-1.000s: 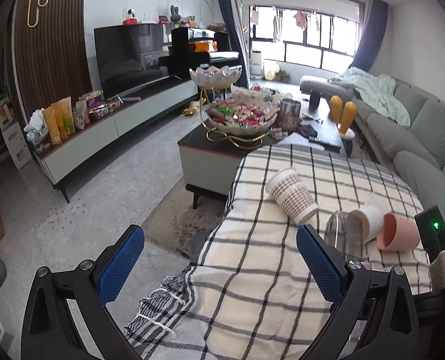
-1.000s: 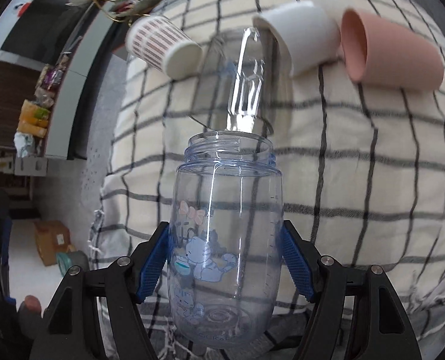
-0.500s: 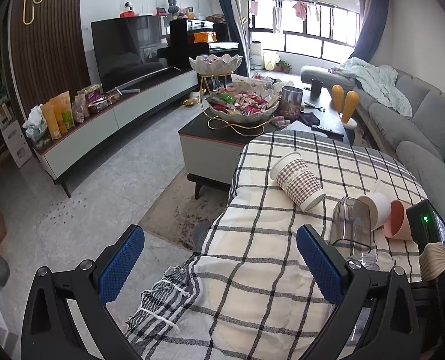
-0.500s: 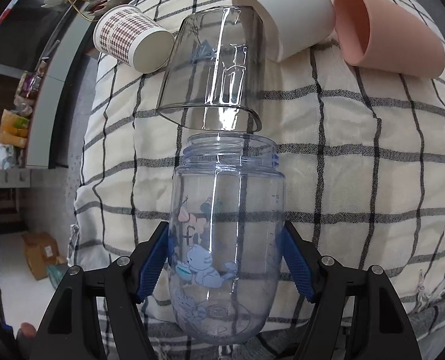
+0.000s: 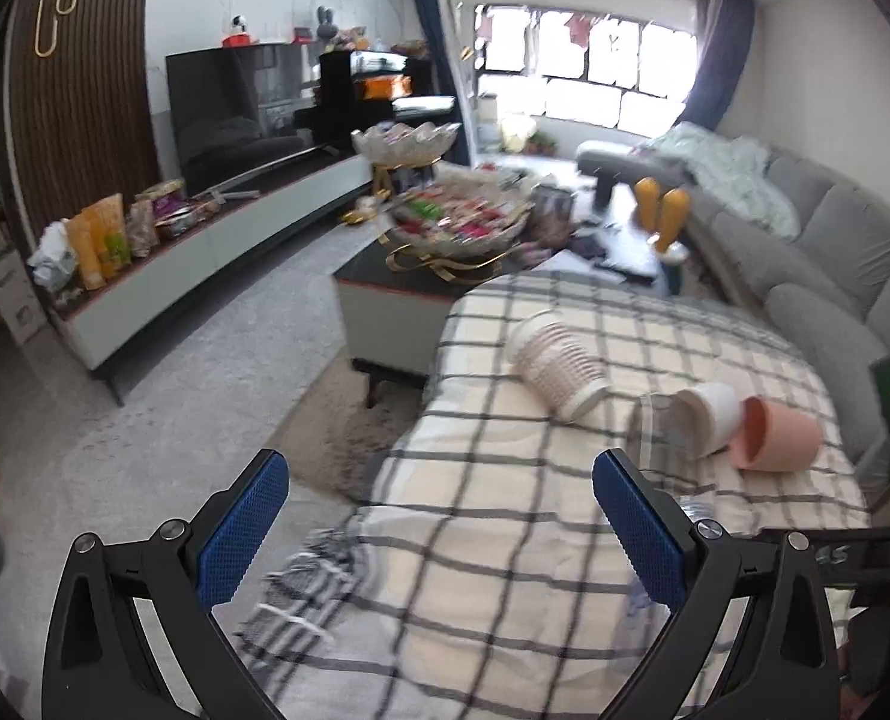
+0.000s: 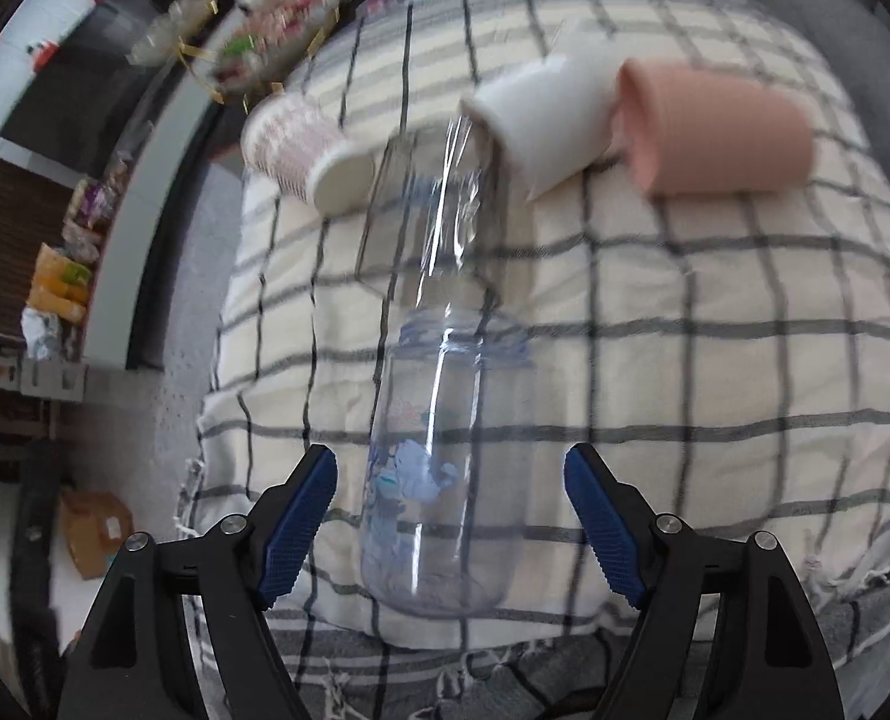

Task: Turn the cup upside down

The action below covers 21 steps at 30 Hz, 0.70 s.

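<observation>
A clear plastic cup with a blue cartoon print (image 6: 445, 468) lies on the checked cloth (image 6: 715, 312), its threaded mouth pointing away. My right gripper (image 6: 451, 528) is open, its blue pads apart on both sides of the cup without touching it. A second clear cup (image 6: 438, 222) lies on its side just beyond, and shows in the left wrist view (image 5: 664, 432). My left gripper (image 5: 438, 534) is open and empty above the near left part of the cloth (image 5: 505, 516).
A patterned paper cup (image 5: 559, 360), a white cup (image 5: 712, 414) and a pink cup (image 5: 775, 435) lie on their sides further back. A coffee table with a snack bowl (image 5: 457, 222) stands beyond; a grey sofa (image 5: 835, 276) is at right.
My right gripper has opened and let go of the printed cup, which now lies on the cloth. Both views are blurred by motion; the left view has shifted slightly.
</observation>
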Motion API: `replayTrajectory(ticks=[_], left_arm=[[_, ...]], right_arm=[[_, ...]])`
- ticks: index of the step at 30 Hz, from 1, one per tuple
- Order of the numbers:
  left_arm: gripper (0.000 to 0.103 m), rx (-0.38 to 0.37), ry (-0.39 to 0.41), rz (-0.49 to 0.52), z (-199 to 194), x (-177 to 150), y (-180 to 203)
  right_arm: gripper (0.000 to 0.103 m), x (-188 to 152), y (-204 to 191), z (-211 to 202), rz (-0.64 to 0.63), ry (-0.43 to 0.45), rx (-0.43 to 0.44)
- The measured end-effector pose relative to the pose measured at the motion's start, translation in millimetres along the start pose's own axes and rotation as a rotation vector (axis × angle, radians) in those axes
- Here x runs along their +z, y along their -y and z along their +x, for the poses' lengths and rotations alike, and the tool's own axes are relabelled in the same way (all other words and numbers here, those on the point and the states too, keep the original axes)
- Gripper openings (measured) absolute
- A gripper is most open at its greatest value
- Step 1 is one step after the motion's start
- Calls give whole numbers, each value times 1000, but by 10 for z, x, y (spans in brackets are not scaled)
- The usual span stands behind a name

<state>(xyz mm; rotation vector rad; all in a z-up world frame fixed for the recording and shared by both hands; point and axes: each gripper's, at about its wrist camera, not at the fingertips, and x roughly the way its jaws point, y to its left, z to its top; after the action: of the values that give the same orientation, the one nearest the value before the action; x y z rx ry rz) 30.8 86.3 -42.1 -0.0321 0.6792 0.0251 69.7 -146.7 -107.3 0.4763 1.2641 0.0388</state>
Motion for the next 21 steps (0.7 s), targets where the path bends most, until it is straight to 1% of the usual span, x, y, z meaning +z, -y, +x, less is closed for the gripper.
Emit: replayTrajectory(ticks=[2,4,8,10,13,14,16,18,21], left_arm=[[103,-23,28,10,-24,-79,71],[103,-64,36,24,-27,-180,171],[103,-135,59,71,-63,-407,476],[103,-172,106,92,-126,-526,628],[103,-251,122,162,-150,-658,871],[103,-263,127,174,-143,-687,920],[103,-278,122,200,-99,-771,1011],[103,-291,92,204,-43,-816,1070],[103,-282,77,198,11,-891,1134]], right_arm=[[81,-97,126,-208,5,86,-16],[82,-196,262,-399,7,169,-46],[83,-386,510,-751,-1,327,-133],[85,-501,589,-881,-16,396,-187],[86,-594,695,-1005,-30,465,-232],[87,-615,737,-1047,-30,483,-239],[87,-652,810,-1146,-29,514,-253],[87,-667,840,-1176,-26,552,-263],[87,-686,915,-1225,-13,602,-277]])
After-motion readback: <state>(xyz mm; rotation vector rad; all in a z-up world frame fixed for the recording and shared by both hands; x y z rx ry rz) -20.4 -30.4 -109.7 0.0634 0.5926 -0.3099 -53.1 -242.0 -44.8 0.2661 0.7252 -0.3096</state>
